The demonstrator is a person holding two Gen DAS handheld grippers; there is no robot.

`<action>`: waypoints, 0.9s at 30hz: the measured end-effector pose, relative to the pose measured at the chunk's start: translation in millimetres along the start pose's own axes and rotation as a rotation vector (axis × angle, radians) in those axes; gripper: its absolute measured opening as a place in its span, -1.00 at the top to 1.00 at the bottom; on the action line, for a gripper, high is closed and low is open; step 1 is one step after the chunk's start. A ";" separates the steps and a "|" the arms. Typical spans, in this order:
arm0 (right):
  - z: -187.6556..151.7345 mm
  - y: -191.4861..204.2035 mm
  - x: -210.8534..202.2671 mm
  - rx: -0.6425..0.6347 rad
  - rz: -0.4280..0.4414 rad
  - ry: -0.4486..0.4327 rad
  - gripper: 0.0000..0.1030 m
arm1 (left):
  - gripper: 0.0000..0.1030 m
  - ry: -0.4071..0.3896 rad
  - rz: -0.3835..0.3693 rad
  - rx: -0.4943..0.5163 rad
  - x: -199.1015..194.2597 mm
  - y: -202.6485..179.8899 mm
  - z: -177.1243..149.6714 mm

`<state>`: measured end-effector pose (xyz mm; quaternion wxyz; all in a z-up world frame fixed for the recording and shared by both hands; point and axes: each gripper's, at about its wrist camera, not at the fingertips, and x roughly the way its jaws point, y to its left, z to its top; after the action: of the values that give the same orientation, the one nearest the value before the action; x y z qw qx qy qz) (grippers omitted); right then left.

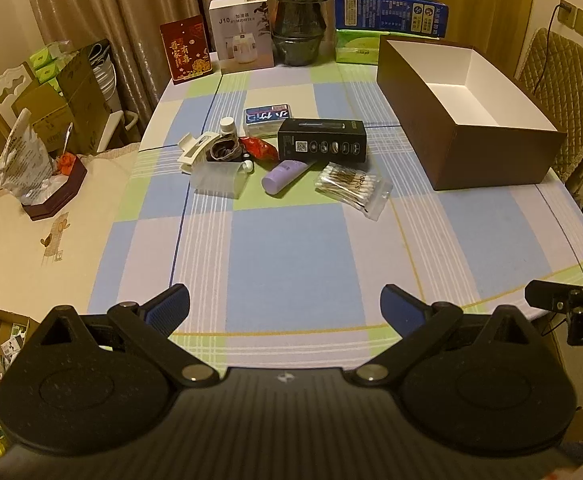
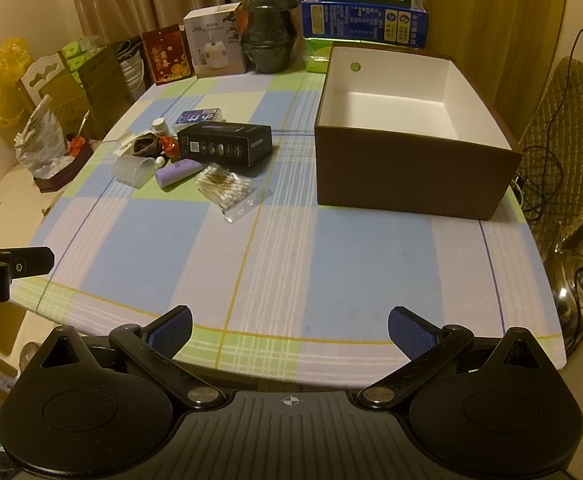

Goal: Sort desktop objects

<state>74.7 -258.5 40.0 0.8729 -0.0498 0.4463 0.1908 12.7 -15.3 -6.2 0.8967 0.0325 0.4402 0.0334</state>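
Left wrist view: we hold the left gripper [image 1: 285, 308] low over the near edge of the table [image 1: 291, 248], its blue-padded fingers [image 1: 169, 308] spread wide with nothing between them. Mid-table, left of centre, we list one cluster: black box [image 1: 322, 140], blue packet [image 1: 268, 117] behind it, red wrapper [image 1: 258, 148] at its left, white bottle [image 1: 227, 125], white clip [image 1: 196, 148], dark bundle [image 1: 224, 150], clear cup [image 1: 219, 178] on its side, purple tube [image 1: 285, 176] partly tucked under the black box, swab bag [image 1: 351, 186] just right of the tube. Far right stands the brown bin [image 1: 491, 160], open-topped, white inside, nothing visible in it, well apart from the cluster. Along the far edge: red card [image 1: 187, 50], humidifier carton [image 1: 243, 32], dark pot [image 1: 299, 16], stacked cartons [image 1: 391, 12]. The right gripper's tip [image 1: 551, 300] shows at the right margin. Right wrist view: we hold the right gripper [image 2: 290, 332] at the near table [image 2: 331, 264] edge, fingers [image 2: 411, 332] likewise wide apart and holding nothing. The bin [image 2: 411, 176] sits ahead and right; the black box [image 2: 225, 144], tube [image 2: 179, 172], cup [image 2: 133, 170] and swab bag [image 2: 227, 190] lie to its left, none touching it.
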 end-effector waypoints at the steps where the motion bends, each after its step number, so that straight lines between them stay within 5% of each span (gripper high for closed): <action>1: 0.6 0.0 0.3 0.000 0.000 0.000 -0.97 | -0.95 0.000 0.002 0.002 0.2 0.2 1.4; 27: 44.4 19.9 35.6 0.019 0.037 -0.038 -0.97 | -0.98 -0.021 0.023 0.028 29.3 42.2 46.0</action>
<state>119.8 -218.4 39.6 0.8779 -0.0299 0.4324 0.2035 65.6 28.0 2.5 0.9002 0.0502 0.4310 0.0371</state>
